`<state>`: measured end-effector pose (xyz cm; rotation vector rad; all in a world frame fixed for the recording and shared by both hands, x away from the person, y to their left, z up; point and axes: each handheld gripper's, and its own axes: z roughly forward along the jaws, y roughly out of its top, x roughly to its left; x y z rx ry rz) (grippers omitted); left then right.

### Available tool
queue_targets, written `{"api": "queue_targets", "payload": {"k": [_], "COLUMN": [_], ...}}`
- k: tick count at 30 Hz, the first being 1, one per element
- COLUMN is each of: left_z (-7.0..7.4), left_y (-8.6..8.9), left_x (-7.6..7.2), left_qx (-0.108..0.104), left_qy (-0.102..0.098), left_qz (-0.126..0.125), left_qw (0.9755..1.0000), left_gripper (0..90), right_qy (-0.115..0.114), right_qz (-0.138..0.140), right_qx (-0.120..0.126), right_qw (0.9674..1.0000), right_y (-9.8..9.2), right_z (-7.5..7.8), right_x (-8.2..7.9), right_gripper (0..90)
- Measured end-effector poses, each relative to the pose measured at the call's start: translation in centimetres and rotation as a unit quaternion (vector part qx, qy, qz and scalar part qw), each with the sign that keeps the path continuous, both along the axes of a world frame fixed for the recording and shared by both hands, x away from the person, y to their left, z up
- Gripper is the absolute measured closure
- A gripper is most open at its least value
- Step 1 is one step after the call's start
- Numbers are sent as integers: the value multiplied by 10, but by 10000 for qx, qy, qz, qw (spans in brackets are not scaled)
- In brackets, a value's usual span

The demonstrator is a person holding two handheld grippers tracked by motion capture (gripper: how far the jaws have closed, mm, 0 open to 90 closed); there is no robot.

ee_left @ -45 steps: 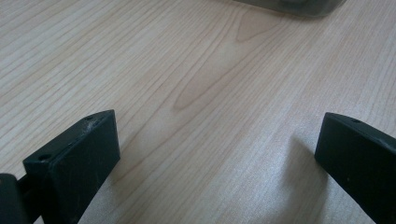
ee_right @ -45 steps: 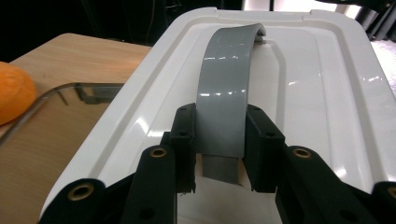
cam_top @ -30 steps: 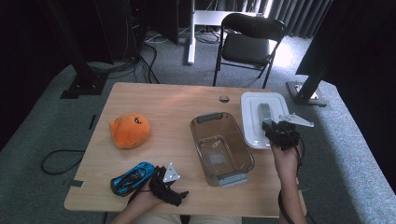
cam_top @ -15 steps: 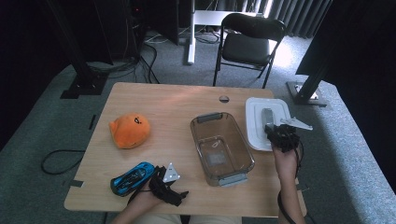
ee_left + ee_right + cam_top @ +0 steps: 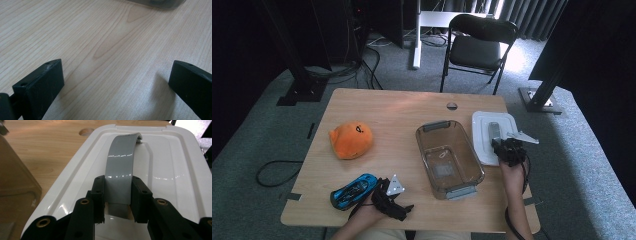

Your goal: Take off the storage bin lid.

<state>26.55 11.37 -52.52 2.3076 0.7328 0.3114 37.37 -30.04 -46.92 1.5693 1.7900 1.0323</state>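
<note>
Right claw (image 5: pixel 117 195) lowered, clamped on grey handle (image 5: pixel 120 170) (white lid (image 5: pixel 175 182)); left claw (image 5: pixel 117 82) apart

Orange plush (image 5: pixel 351 140), blue toy car (image 5: pixel 354 190), black chair (image 5: pixel 477 44)

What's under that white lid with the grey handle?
The white lid lies flat on the wooden table, beside the clear container. The right gripper clamps its grey handle. Anything beneath the lid is hidden.
</note>
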Motion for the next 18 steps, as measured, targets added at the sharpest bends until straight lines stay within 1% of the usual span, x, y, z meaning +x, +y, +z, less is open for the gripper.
{"api": "queue_targets", "payload": {"k": [5,6,8,9,12,16,18], "left_z": [0,0,0,0,0,0,0], "left_y": [0,0,0,0,0,0,0], "left_x": [0,0,0,0,0,0,0], "left_qx": [-1,-1,0,0,-1,2,-1], "left_qy": [0,0,0,0,-1,0,-1], "left_qz": [1,1,0,0,0,2,2], "left_qw": [10000,10000,10000,10000,10000,10000,10000], "left_gripper": [6,6,6,6,6,6,6], "right_qy": [67,67,136,136,195,253,297], "right_qz": [29,29,41,41,64,78,86], "right_qx": [42,42,35,35,43,58,71], "right_qw": [10000,10000,9999,9999,9998,9996,9995], "right_y": [0,0,2,2,5,5,6], "right_z": [-12,-12,-19,-19,-26,-32,-39], "right_x": [3,3,4,4,6,8,8], "right_gripper": [680,680,680,680,680,679,679]}}
